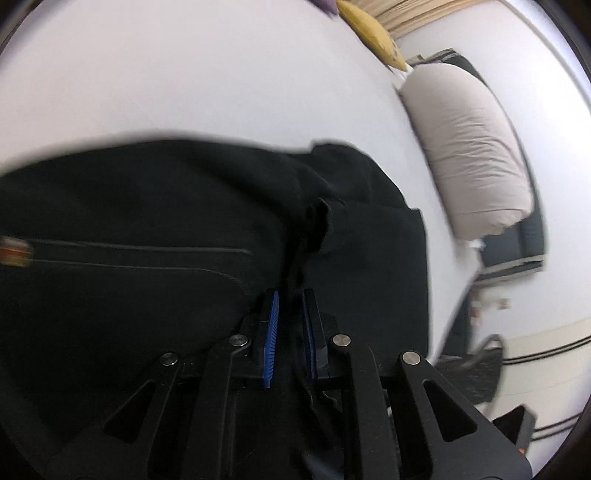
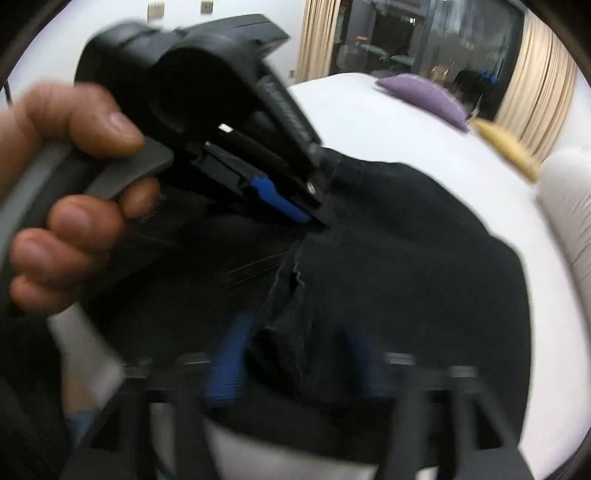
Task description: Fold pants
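Black fabric: the black pants lie spread on the white bed sheet, a raised fold running down their middle.
Left gripper: blue-padded jaws narrow, pinching that fold.
Right gripper: blurred, jaws wide apart over the fold, pressing nothing.
Hand: wrapped round the left tool's grey handle.
Nearby: grey pillow, yellow cushion, purple cushion.

Black left gripper showing ribbed blue pads, silver pivot screws; hand gripping grey handle.
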The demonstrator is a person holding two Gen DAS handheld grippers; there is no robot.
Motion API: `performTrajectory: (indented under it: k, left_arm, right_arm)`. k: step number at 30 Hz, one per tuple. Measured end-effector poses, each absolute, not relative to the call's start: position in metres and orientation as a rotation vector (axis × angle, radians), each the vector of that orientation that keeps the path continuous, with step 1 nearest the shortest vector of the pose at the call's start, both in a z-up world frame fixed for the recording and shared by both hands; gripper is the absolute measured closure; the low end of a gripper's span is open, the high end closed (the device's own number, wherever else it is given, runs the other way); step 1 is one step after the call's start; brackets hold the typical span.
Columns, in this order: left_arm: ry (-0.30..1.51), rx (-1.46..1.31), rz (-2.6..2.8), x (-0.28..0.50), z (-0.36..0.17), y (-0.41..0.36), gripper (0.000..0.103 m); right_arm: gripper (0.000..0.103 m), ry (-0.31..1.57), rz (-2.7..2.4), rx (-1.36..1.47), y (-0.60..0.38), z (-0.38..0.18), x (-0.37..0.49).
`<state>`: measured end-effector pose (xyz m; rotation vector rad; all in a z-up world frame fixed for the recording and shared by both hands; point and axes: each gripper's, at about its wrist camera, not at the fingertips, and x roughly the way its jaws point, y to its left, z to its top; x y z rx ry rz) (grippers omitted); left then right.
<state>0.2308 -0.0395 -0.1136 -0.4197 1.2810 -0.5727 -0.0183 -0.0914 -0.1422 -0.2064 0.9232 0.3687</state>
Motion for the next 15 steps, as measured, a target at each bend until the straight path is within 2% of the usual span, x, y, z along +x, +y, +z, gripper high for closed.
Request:
performTrajectory:
  k: [3, 6, 9, 12, 15]
  left_arm:
    - [1.188, -0.348, -0.537, 0.222, -0.086, -0.035, 0.091]
    - [1.131, -0.249, -0.591, 0.210, -0.068, -0.063, 0.091]
    - [1.138, -0.145, -0.663, 0.200, -0.074, -0.101, 0.091]
    - [1.224, -0.108, -0.644, 0.193, -0.107, -0.114, 0.091]
    - [1.184, -0.134, -0.677, 0.185, -0.115, -0.106, 0.091]
  right_arm:
    - [0.021, 0.970, 0.516, -0.020, -0.120, -0.130, -0.028]
    - [0.045, 1.005, 0.576, 0.184, -0.170, -0.120, -0.022]
    - [0.069, 0.982, 0.532, 0.411, -0.239, -0.110, 0.002]
    - [0.074, 0.964, 0.545, 0.584, -0.300, -0.114, 0.037]
    - [0.074, 0.984, 0.540, 0.724, -0.348, -0.135, 0.081]
